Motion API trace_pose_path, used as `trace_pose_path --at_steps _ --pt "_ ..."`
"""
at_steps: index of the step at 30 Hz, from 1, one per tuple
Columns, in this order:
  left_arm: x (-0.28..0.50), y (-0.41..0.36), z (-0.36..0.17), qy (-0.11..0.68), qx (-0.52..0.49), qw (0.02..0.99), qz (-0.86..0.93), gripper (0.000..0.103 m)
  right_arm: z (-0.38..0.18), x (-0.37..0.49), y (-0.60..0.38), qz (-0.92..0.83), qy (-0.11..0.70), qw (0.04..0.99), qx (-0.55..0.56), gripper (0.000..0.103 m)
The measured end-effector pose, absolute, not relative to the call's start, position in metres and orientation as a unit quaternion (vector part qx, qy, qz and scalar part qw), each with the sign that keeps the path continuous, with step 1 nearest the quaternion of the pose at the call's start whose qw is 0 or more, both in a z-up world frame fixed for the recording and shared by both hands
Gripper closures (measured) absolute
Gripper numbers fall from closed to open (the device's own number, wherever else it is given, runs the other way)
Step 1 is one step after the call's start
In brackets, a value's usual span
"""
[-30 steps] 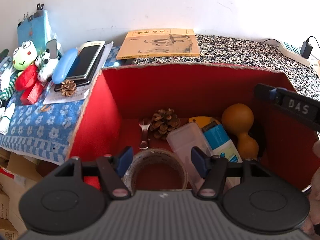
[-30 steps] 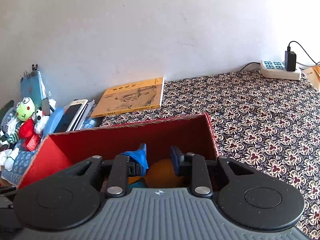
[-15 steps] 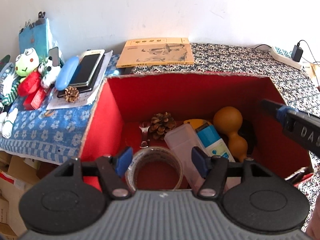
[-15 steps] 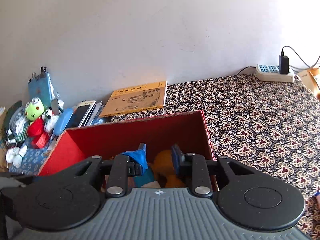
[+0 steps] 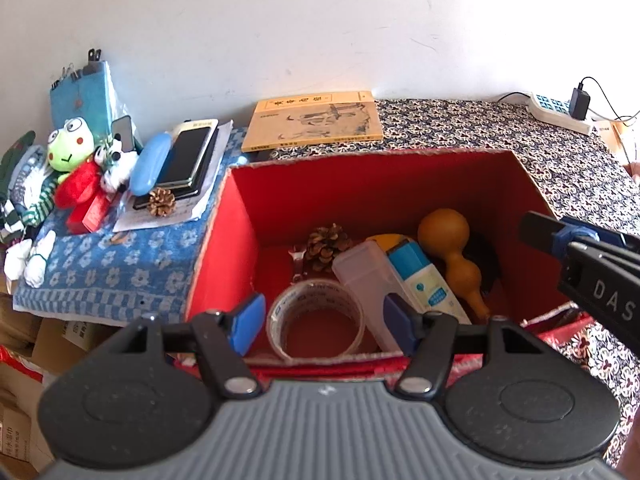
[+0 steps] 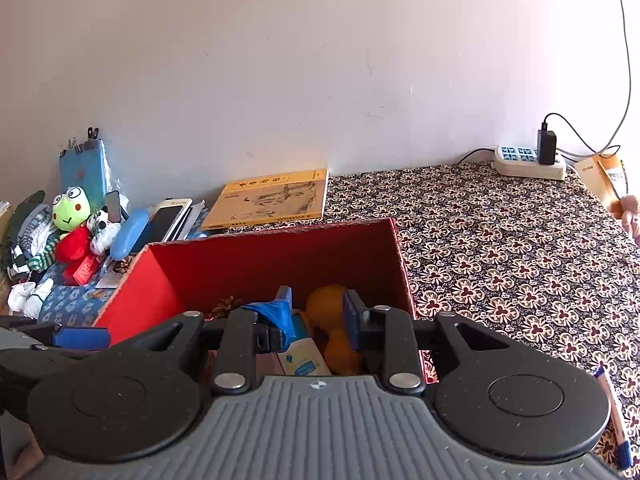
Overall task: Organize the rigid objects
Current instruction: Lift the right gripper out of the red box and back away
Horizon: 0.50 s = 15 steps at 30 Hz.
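Note:
A red open-topped box (image 5: pixel 240 216) (image 6: pixel 248 264) sits on the table. Inside it lie a roll of clear tape (image 5: pixel 316 322), a pine cone (image 5: pixel 326 244), a clear plastic case (image 5: pixel 362 272), a white-and-blue bottle (image 5: pixel 420 280) and a brown gourd (image 5: pixel 448 240) (image 6: pixel 328 306). My left gripper (image 5: pixel 324 324) hangs open above the box's near edge, with nothing between its fingers. My right gripper (image 6: pixel 318 314) is open and empty over the box's right half; it also shows at the right of the left wrist view (image 5: pixel 580 256).
A yellow book (image 5: pixel 316 124) lies behind the box. To the left, on a blue floral cloth (image 5: pixel 100 276), are a frog plush (image 5: pixel 66 148), a blue case (image 5: pixel 150 162), stacked phones (image 5: pixel 188 156) and a small pine cone (image 5: pixel 161 201). A power strip (image 6: pixel 528 162) sits far right.
Both grippers have pulled back and up from the box, so more of the box and table shows. Both stay open; the objects in the box have not moved.

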<state>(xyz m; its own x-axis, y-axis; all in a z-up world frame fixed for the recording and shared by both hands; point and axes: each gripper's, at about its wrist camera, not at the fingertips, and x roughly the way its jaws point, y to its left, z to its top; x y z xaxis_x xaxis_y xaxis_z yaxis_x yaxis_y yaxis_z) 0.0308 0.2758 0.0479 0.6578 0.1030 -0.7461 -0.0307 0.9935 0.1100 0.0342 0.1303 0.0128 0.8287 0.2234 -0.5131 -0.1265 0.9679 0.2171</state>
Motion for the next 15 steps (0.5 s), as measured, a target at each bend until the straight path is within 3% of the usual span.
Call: trace_pose_path --at_steps 15 --pt "-0.014 0.273 0.048 0.425 0.02 0.905 0.007 0.037 0.017 -0.003 0.124 0.113 0.301 0.941 0.105 0.093"
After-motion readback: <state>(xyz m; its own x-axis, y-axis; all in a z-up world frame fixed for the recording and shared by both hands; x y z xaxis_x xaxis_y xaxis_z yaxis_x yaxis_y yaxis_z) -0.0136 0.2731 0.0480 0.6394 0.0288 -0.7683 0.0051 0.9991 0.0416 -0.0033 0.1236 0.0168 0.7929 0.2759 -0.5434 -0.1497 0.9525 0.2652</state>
